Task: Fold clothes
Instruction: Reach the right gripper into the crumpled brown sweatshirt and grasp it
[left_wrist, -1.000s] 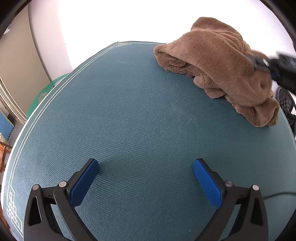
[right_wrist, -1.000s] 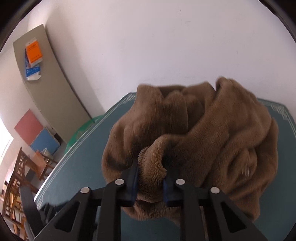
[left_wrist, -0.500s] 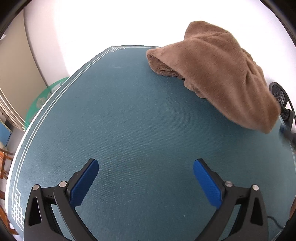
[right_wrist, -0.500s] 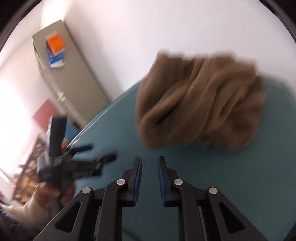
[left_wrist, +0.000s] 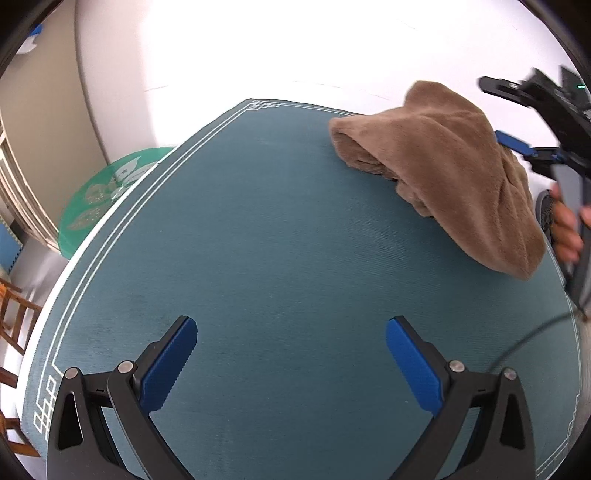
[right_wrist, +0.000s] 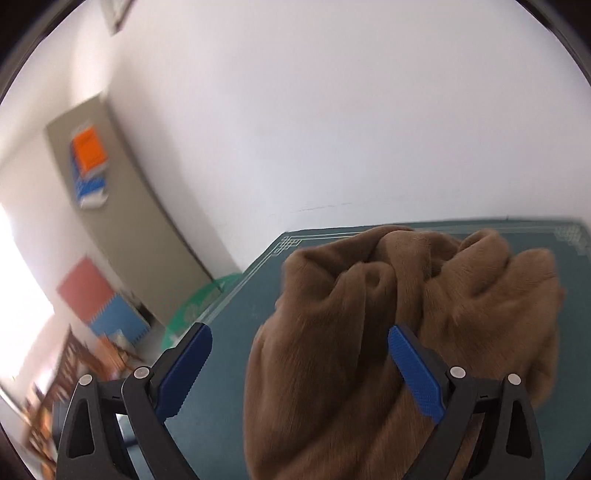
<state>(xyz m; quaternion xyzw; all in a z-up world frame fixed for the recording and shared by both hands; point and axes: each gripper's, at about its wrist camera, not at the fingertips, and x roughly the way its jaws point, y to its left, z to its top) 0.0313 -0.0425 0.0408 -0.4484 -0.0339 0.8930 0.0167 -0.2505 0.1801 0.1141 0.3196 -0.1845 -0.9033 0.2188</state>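
A brown fleece garment (left_wrist: 439, 173) lies in a crumpled heap at the far right of the teal table mat (left_wrist: 277, 240). My left gripper (left_wrist: 291, 354) is open and empty, low over the mat's near middle, well short of the garment. My right gripper (right_wrist: 299, 363) is open just above the garment (right_wrist: 369, 369), which fills the space between and under its fingers. In the left wrist view the right gripper (left_wrist: 517, 122) hangs over the heap's far right side, held by a hand (left_wrist: 565, 229).
The mat's white border (left_wrist: 110, 229) marks the table's left edge. A green round mat (left_wrist: 107, 188) lies on the floor beyond it. A grey cabinet (right_wrist: 122, 206), coloured foam tiles (right_wrist: 96, 299) and wooden chairs (right_wrist: 85, 362) stand at left. A cable (left_wrist: 532, 339) crosses the mat's right edge.
My right gripper let go of the garment, drew back, then opened wide and came back over the heap. The garment settled into a heap. My left gripper stayed open and shifted slightly.
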